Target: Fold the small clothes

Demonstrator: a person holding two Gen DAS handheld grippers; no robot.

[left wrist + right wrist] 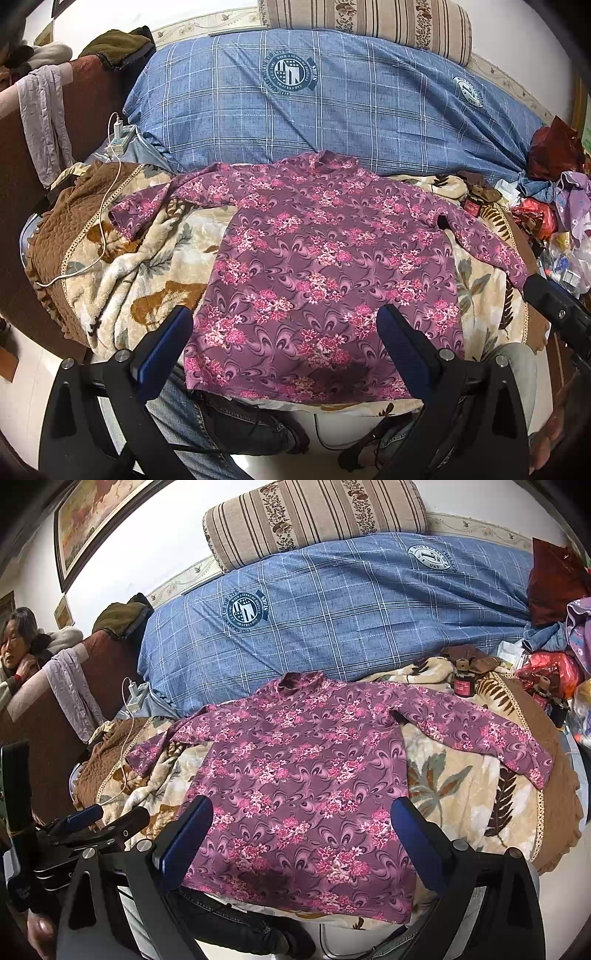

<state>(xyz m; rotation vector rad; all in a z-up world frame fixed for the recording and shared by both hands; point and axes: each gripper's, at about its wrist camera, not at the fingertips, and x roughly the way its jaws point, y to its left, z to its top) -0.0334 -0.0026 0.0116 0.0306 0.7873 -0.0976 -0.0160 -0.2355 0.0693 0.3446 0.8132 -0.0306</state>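
One top (314,266) lying flat on the blanket (155,258), both sleeves spread. Two grippers, left (284,325) and right (301,816), hovering above its hem, fingers wide, holding nothing.

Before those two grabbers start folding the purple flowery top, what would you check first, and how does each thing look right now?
1. Top lies spread flat on the blanket, both sleeves out: ok.
2. Left gripper has jaws open and empty: ok.
3. Right gripper has jaws open and empty: ok.
4. Nothing lying on the top: ok.
5. White cable is clear of the left sleeve: cannot tell, it runs close.
6. Small jar sits near the right sleeve: not ok, it could get knocked.
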